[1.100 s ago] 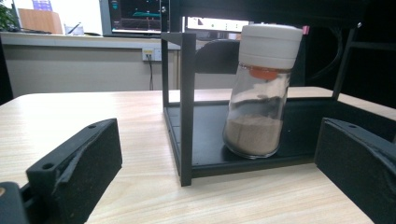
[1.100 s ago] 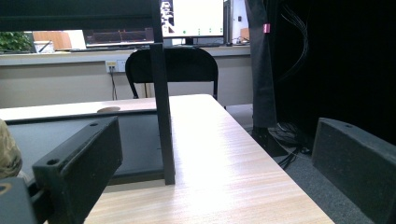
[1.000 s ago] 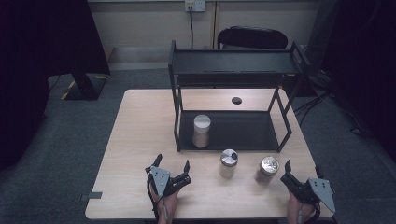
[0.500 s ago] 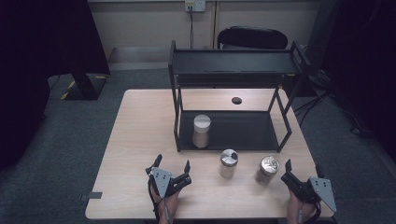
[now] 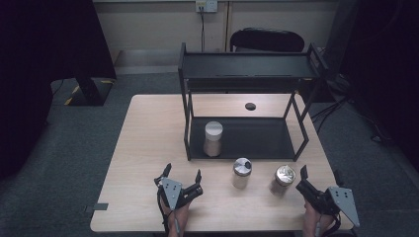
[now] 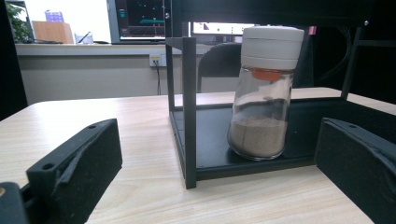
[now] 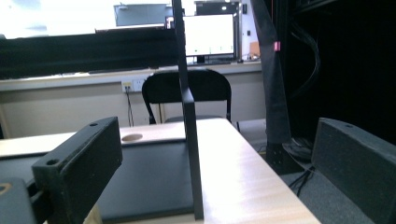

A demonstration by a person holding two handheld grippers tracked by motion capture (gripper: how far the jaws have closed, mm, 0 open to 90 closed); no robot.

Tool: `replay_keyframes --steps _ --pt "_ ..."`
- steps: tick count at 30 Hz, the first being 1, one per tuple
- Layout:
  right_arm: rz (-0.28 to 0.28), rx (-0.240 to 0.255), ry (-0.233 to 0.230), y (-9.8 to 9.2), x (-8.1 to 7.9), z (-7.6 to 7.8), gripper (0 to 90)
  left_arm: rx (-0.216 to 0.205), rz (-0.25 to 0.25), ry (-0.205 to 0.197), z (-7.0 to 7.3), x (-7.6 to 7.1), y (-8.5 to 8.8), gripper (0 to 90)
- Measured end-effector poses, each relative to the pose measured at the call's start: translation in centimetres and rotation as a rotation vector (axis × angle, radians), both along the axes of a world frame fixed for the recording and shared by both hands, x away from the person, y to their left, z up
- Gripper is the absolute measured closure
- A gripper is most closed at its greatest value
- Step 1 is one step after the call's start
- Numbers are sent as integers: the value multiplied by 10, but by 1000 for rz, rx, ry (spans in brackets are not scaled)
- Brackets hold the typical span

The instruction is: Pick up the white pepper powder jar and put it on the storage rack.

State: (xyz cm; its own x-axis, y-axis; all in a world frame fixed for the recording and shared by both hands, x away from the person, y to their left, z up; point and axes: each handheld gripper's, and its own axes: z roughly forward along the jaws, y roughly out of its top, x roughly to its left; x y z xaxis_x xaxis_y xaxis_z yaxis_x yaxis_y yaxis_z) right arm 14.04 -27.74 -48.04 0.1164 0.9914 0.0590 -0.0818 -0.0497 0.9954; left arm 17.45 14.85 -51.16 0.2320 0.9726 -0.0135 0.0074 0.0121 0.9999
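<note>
right now your left gripper point(image 5: 184, 174) sits low at the near edge of the bench point(image 5: 148, 148), its fingers point(image 5: 168, 170) spread wide and holding nothing. your right gripper point(image 5: 318, 177) is at the near right corner, fingers released too, nothing between them.

the two jars nearest you stand upright between your hands, long axes vertical, lids up. the silver-capped jar point(image 5: 241, 173) is in the middle, near the front edge of the black rack point(image 5: 247, 64); the foil-topped jar point(image 5: 282, 179) stands just beside your right gripper, to its left, apart from it.

the third one, the white-lidded jar point(image 5: 213, 138), is on the rack's bottom shelf, at the front left corner. from the left gripper view it point(image 6: 264, 93) stands upright just behind the rack's corner post point(image 6: 189, 112), pale powder filling its lower part, an orange band under the lid. it lines up to the right of centre between your open fingers point(image 6: 74, 163), well ahead of them.

the right gripper view looks along the rack's right front post point(image 7: 191, 140) with the shelf to its left.
</note>
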Motion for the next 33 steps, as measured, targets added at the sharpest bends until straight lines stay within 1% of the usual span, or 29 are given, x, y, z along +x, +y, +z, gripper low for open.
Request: replay_keyframes --steps 4,8,10,11,14,15,19,22,27,32,33 --pt "9 1 -9 -2 -1 6 8 2 1 -1 0 0 0 3" --pt "25 3 7 -3 -3 13 7 5 3 -3 0 0 -1 3" --pt "28 3 6 -3 -3 14 7 4 3 -4 0 0 -1 3" --pt "42 2 5 -3 -5 17 7 6 1 -3 0 0 -1 3" --pt "51 -10 1 -3 -7 21 7 4 3 -3 0 0 -1 3" --pt "66 -19 -4 -2 -9 25 7 2 2 -3 0 0 -1 3" --pt "106 -42 -21 -1 -12 31 5 3 2 -1 0 0 -1 3" --pt "143 -60 -16 1 -11 34 5 1 3 -3 0 0 -1 3" --pt "190 -74 -14 6 -10 36 5 5 1 -4 0 0 -1 3" --pt "217 -79 -19 8 -9 40 5 6 -1 -3 0 0 0 3" --pt "228 -84 -20 10 -9 42 5 6 -1 -4 0 0 0 3"
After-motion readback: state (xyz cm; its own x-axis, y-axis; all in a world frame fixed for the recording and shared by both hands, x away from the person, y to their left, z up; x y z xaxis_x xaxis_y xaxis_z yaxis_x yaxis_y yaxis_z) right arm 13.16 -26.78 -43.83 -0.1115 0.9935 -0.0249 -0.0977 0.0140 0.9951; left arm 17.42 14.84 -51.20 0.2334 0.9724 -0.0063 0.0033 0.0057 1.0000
